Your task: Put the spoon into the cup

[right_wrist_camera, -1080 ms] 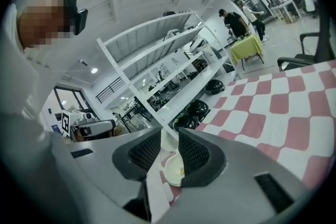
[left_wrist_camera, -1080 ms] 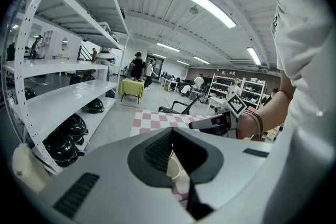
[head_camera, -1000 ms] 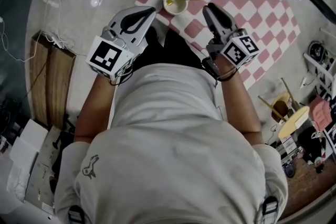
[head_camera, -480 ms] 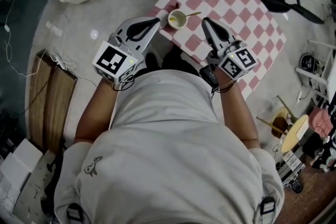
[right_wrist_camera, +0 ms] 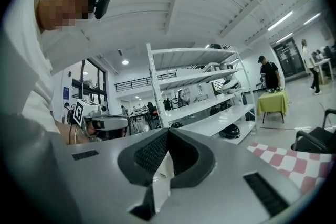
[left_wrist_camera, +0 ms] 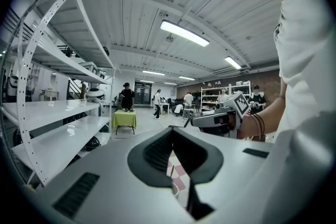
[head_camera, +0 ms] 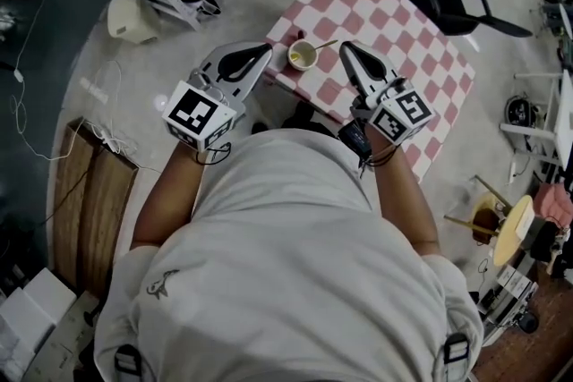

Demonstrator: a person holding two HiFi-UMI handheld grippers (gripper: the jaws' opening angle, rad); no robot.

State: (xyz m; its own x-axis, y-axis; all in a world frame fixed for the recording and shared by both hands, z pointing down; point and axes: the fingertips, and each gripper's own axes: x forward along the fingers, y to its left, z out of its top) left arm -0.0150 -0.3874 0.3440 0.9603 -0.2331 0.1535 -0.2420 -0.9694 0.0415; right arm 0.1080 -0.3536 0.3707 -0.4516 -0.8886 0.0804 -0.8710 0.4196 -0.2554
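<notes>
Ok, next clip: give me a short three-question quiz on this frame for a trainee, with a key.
1. True or false: the spoon lies in the cup, with its handle out over the rim.
2. The left tool and right tool are: A) both shut, holding nothing; B) left shut on the spoon; C) both wide open.
3. What does the cup stand on?
Key: 1 true. 2 A. 3 the pink-and-white checkered cloth.
</notes>
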